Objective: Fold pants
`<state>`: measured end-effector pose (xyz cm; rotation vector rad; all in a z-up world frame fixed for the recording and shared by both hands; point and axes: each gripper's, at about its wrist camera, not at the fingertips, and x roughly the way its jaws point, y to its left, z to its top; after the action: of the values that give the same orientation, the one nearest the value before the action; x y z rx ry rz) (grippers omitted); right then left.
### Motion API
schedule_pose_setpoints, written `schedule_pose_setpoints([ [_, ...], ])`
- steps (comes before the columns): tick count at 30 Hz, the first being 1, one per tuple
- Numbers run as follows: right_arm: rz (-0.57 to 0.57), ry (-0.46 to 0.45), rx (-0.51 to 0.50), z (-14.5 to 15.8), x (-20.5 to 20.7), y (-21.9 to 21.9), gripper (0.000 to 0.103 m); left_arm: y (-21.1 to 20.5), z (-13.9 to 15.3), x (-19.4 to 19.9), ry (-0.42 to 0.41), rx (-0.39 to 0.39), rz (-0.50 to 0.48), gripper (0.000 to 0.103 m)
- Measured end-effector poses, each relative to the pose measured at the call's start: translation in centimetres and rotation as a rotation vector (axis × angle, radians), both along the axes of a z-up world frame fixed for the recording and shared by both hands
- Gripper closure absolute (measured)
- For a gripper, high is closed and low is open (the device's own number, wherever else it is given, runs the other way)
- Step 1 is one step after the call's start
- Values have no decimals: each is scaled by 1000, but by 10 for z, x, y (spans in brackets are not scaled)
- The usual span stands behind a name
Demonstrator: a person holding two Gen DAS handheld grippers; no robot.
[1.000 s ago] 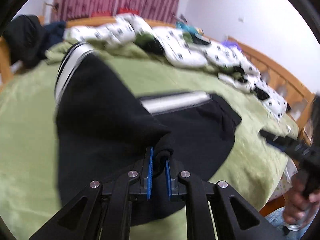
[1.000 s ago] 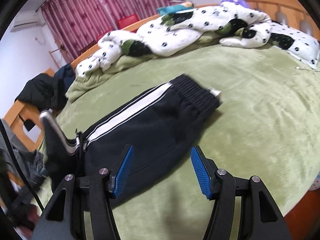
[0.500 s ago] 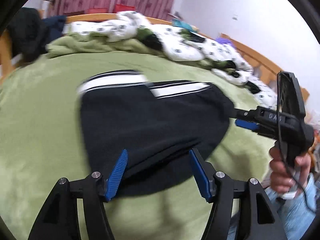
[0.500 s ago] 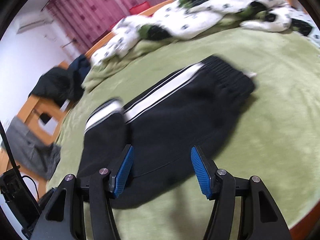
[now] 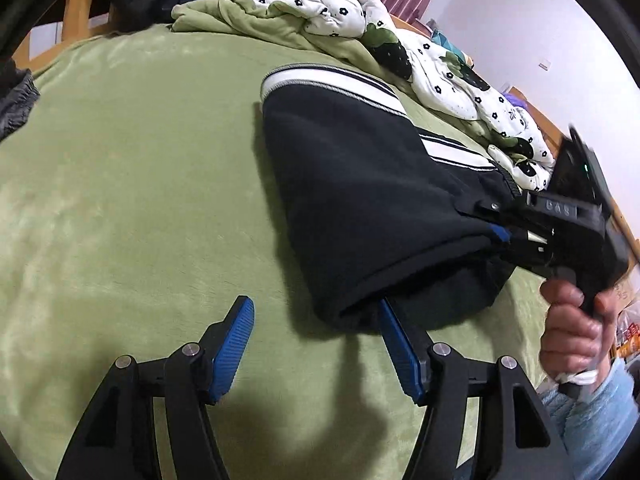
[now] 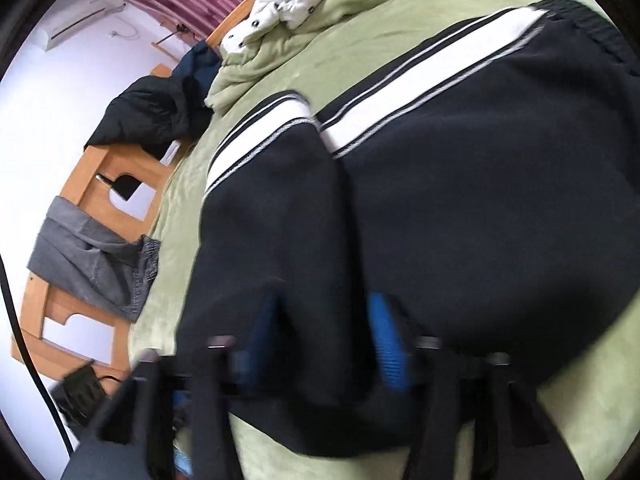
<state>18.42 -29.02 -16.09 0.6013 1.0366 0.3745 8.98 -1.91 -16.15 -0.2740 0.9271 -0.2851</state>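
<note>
The black pants (image 5: 360, 184) with white side stripes lie folded on the green blanket (image 5: 132, 184). My left gripper (image 5: 316, 344) is open and empty, its right finger just under the near folded edge. My right gripper (image 5: 500, 236) reaches into the pants' right edge at the layers, held by a hand. In the right wrist view the pants (image 6: 480, 184) fill the frame and the right gripper (image 6: 324, 332) straddles the fabric, jaws still partly apart and blurred.
A white flowered quilt (image 5: 400, 40) and a bunched green blanket lie at the far side of the bed. Dark clothes (image 6: 160, 108) and grey trousers (image 6: 96, 264) hang on the wooden bed frame (image 6: 100, 172).
My left gripper let go of the pants leg, opened and drew back to the left. My right gripper moved in over the folded edge and its jaws narrowed around the fabric.
</note>
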Motion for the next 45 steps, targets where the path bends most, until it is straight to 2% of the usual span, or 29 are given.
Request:
schedule_pose_setpoints([
  [3, 28, -90, -26, 36, 1, 3, 83, -5, -6, -3, -38, -23, 44, 41],
  [5, 55, -166, -17, 66, 1, 5, 84, -4, -8, -9, -67, -91, 69, 41],
  [7, 84, -252, -85, 95, -3, 8, 84, -9, -9, -10, -65, -149, 53, 41],
  [9, 113, -316, -124, 112, -4, 7, 84, -20, -9, -7, -55, -138, 42, 41],
  [11, 129, -339, -141, 119, -1, 0, 85, -34, -8, -4, -51, -105, 39, 41],
  [16, 105, -330, -138, 113, 7, -40, 85, -65, -6, 10, -22, -23, 74, 41],
  [19, 63, -353, -160, 116, 11, -71, 85, -83, -5, 16, -22, 78, 104, 42],
  [22, 9, -379, -169, 120, 13, -113, 85, -98, -1, 14, -47, 115, 89, 42],
  [25, -59, -400, -189, 121, 12, -152, 85, -112, 7, 10, -50, 101, 32, 42],
  [27, -118, -396, -191, 116, 8, -185, 86, -121, 14, 6, -65, 81, -43, 41],
  [29, -166, -387, -244, 106, 3, -207, 86, -135, 21, 3, -83, 99, -114, 41],
  [31, -213, -328, -309, 85, 2, -226, 86, -144, 24, 1, -96, 131, -172, 41],
  [33, -239, -230, -346, 56, 6, -242, 86, -146, 25, 1, -89, 140, -205, 41],
  [36, -238, -178, -361, 32, 9, -247, 86, -150, 27, 2, -91, 164, -244, 41],
  [39, -240, -213, -371, 43, 5, -242, 86, -164, 31, 0, -84, 199, -377, 41],
  [41, -251, -215, -389, 47, 7, -239, 85, -171, 34, 3, -116, 245, -401, 41],
  [42, -253, -210, -406, 45, 4, -238, 85, -178, 33, 4, -140, 299, -386, 41],
  [43, -253, -207, -425, 43, 4, -236, 85, -185, 31, 7, -152, 375, -365, 42],
  [44, -248, -205, -446, 41, 4, -234, 85, -191, 27, 10, -157, 432, -357, 64],
  [45, -245, -205, -457, 38, 5, -233, 85, -196, 24, 14, -169, 487, -338, 74],
])
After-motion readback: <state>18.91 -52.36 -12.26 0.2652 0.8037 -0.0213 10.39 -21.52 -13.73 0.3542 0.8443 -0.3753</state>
